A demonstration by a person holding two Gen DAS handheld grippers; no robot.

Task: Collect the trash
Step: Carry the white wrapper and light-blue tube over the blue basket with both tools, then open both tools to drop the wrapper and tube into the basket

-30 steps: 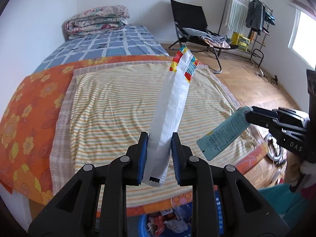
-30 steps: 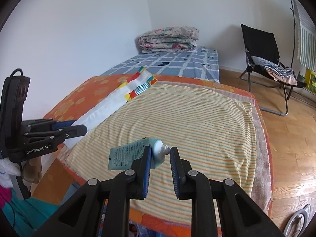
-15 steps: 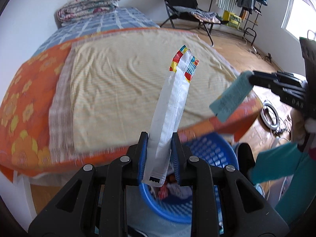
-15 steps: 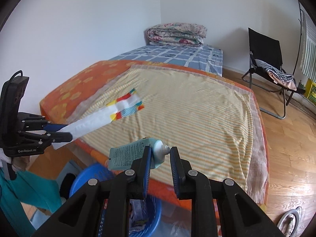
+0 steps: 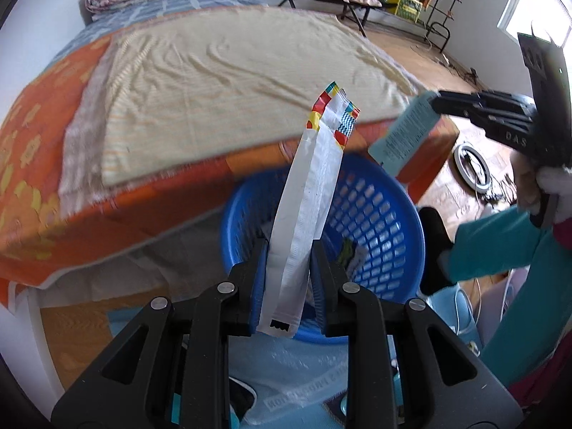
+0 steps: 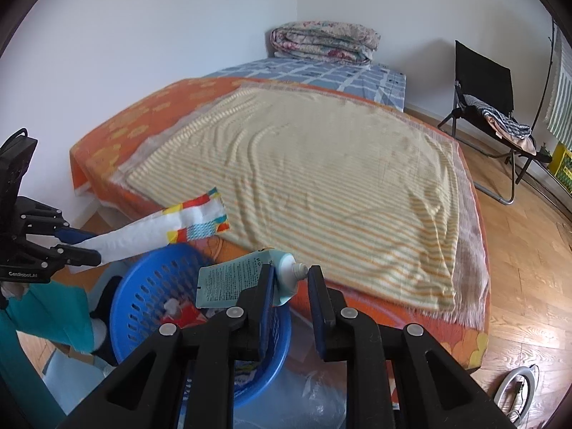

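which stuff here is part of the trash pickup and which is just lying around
Job: white wrapper in left gripper; teal tube in right gripper; blue basket.
Lying about: striped blanket, folded quilt, black chair, white ring.

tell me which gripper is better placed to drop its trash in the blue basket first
Left, probably. The left gripper holds the white wrapper directly over the blue basket. The right gripper holds the teal tube nearer the basket's rim.
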